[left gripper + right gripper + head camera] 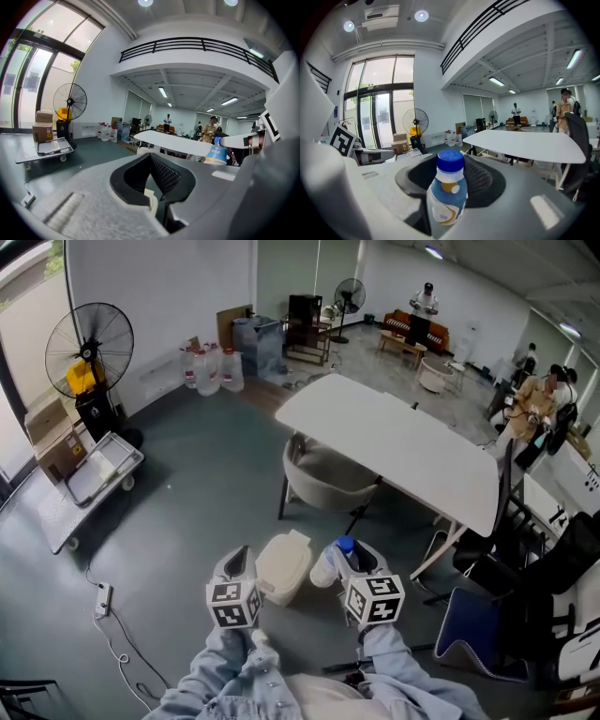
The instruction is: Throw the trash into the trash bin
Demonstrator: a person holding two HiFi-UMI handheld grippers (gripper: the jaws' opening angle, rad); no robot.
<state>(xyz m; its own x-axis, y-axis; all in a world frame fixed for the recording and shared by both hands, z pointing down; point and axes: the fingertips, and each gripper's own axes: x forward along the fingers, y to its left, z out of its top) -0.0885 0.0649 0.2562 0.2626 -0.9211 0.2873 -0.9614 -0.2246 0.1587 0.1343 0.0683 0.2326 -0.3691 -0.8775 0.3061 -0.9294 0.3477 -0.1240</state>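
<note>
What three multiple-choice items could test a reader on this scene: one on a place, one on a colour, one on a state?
1. In the head view, the cream box is:
A. on the white table
B. between the left gripper and the right gripper
C. on the cart

2. The cap of the bottle is:
A. red
B. white
C. blue

3. The right gripper is:
A. shut on the bottle
B. open and empty
C. shut on a cup

Answers:
1. B: the box shows in the gap between both grippers, in front of the person.
2. C: the right gripper view shows a blue cap.
3. A: the bottle stands upright, clamped between its jaws.
</note>
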